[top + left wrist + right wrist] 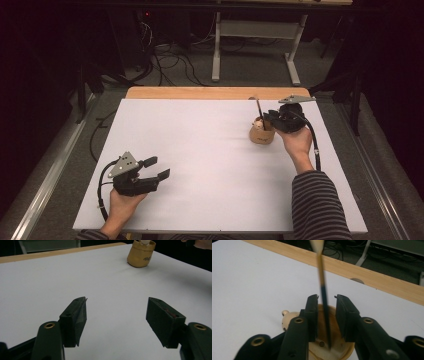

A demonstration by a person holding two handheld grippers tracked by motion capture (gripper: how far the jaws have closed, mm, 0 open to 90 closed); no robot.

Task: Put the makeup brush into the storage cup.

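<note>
White tabletop (210, 150); left tongs (116, 315) released, idle; right tongs (327, 312) straddle brush (323, 290) in cup (337, 352), grip unclear, brush tip cropped.

Tan cup (262, 134), white table (210, 165), black-and-grey striped sleeve (320, 205).

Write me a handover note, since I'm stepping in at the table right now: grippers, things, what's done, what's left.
Right hand-held gripper: over the small tan cup near the table's far right, jaws either side of the thin stick that stands in the cup, a gap on each side, so not clamped.
Left hand-held gripper: low at the near left of the white table, jaws wide open, holding nothing.
A small pale figure sits at the cup's rim.
Done: right gripper lined up on the stick.
Left, probably: close on the stick and lift or seat it.
</note>
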